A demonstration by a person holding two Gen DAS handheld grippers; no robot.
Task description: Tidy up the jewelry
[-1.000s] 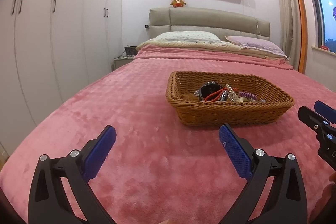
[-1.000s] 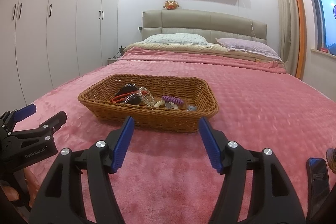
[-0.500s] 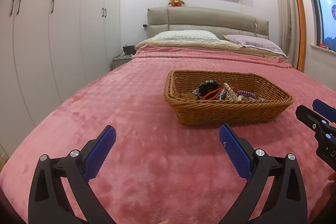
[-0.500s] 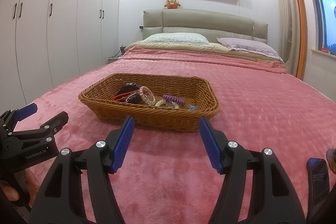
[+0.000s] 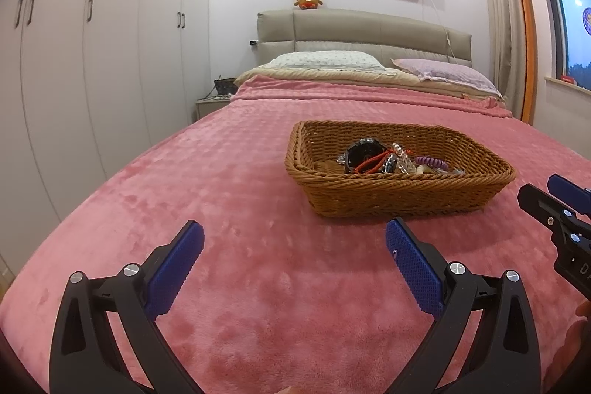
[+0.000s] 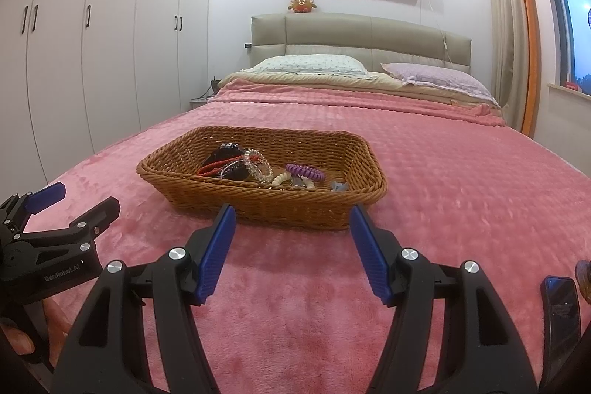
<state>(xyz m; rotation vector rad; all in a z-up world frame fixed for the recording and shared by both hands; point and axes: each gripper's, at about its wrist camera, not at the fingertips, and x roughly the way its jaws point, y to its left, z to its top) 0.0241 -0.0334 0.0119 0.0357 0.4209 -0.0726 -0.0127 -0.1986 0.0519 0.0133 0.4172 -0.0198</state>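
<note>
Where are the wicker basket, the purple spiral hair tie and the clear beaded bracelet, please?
wicker basket (image 6: 258, 205), right wrist view, on its near outer wall.
purple spiral hair tie (image 6: 304, 171), right wrist view, on the middle of its coil.
clear beaded bracelet (image 6: 263, 172), right wrist view, on its near beads.

Pink blanket (image 5: 240, 209) spread over the bed, two pillows (image 6: 310, 64) at the beige headboard (image 6: 369, 32), plush toy (image 5: 308, 0) on top, white wardrobes (image 5: 110, 43) left, curtain (image 6: 506, 24) right.
</note>
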